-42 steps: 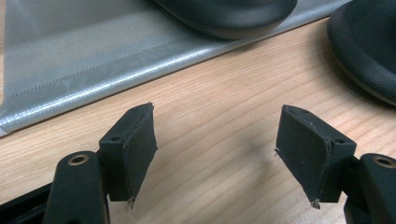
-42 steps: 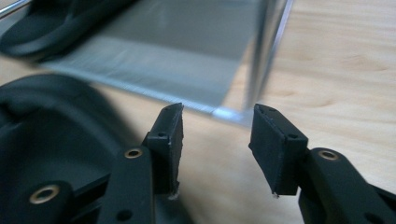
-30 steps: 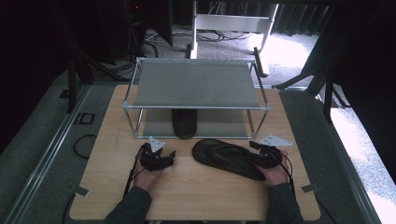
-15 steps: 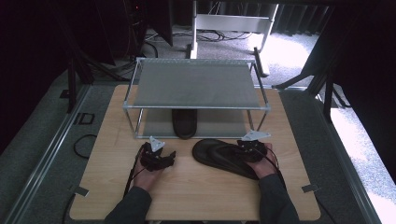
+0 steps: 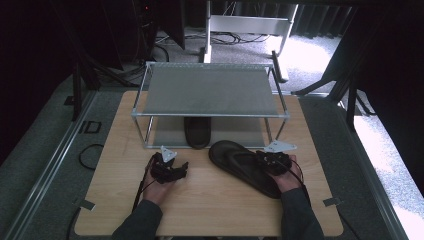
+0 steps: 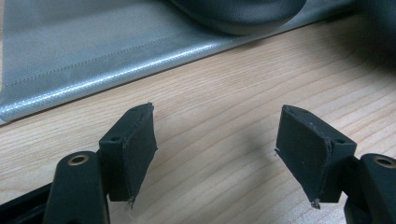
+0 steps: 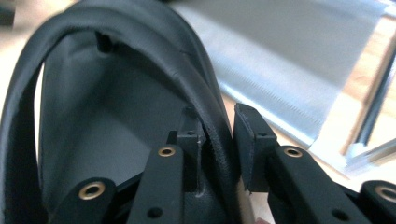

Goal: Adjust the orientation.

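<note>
— Left claw first?
— Spread, nothing between its jaws, low over the tabletop toward the near edge.
— Beyond it?
— A wire rack at the far edge; its top shelf hides most of one sandal underneath.
— Right claw?
— Pinching the strap of the other sandal, lying right of centre.
</note>
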Action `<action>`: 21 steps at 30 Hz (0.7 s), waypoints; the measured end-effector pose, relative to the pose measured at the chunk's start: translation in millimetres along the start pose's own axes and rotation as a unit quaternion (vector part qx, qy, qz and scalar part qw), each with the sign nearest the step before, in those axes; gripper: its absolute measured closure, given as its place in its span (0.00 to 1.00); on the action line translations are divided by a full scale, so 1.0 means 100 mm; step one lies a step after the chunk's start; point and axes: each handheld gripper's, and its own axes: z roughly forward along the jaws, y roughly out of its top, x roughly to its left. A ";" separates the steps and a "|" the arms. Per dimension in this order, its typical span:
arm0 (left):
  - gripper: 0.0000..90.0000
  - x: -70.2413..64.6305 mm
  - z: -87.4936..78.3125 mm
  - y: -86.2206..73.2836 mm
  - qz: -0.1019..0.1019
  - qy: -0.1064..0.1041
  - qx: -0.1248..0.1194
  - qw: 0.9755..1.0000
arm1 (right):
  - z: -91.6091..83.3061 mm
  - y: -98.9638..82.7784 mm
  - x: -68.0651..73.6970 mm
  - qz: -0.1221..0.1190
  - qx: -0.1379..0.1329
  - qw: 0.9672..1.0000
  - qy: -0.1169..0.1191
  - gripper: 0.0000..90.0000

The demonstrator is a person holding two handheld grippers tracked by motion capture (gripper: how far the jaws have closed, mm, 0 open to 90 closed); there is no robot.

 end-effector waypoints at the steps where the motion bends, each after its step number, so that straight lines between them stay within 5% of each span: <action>1: 0.32 0.00 0.00 0.00 0.000 0.000 0.000 1.000 | -0.01 0.02 -0.01 0.009 -0.007 1.000 -0.004 0.84; 9: 0.32 -0.01 0.00 0.00 0.003 0.001 -0.002 1.000 | 0.06 0.19 -0.02 0.052 -0.017 0.995 -0.077 0.90; 12: 0.32 -0.01 0.00 0.00 0.003 0.001 -0.001 1.000 | 0.16 0.28 0.02 0.074 -0.021 0.990 -0.115 0.90; 21: 0.32 -0.01 0.00 0.00 0.004 0.001 -0.001 1.000 | 0.41 0.41 0.10 0.108 -0.021 0.979 -0.170 0.90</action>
